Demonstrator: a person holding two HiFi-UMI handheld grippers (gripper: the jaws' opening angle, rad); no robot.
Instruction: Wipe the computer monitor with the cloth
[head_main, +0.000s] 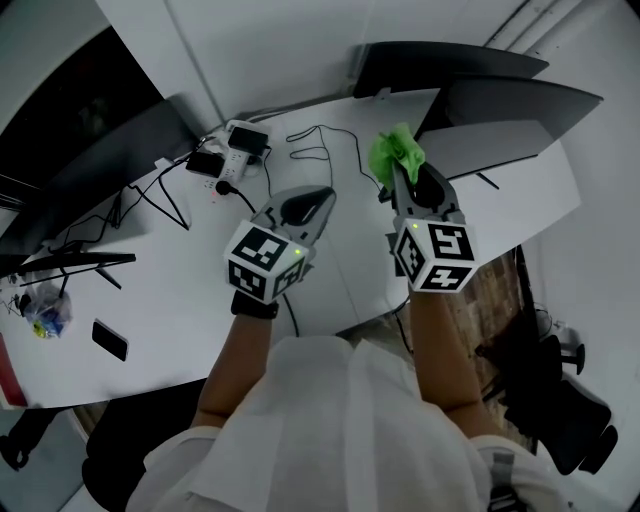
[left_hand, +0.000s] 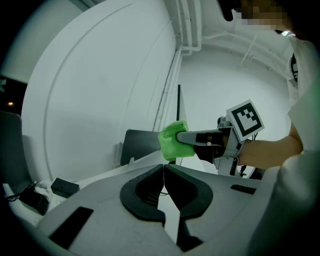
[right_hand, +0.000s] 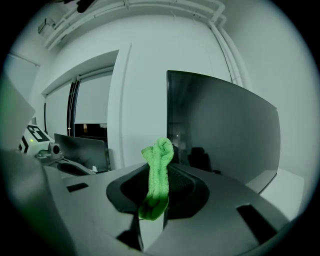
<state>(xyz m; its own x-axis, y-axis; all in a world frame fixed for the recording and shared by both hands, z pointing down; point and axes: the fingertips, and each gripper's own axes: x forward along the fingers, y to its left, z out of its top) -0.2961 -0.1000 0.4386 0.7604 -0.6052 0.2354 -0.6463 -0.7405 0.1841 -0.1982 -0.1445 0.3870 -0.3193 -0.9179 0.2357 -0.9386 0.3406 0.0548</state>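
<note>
My right tool (right_hand: 159, 172) is clamped on the green cloth (right_hand: 161, 150), held up off the counter w/ the monitor (right_hand: 225, 135) just ahead & right of it, apart. My left tool (left_hand: 164, 169) is closed, empty. Wiping not started yet, I reckon.

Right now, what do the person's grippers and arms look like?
Left gripper and right gripper: grey wedge-shaped bodies, black-lined jaws, each carrying a white cube with black square markers and a green light. White short-sleeved top; black band at the left wrist.
</note>
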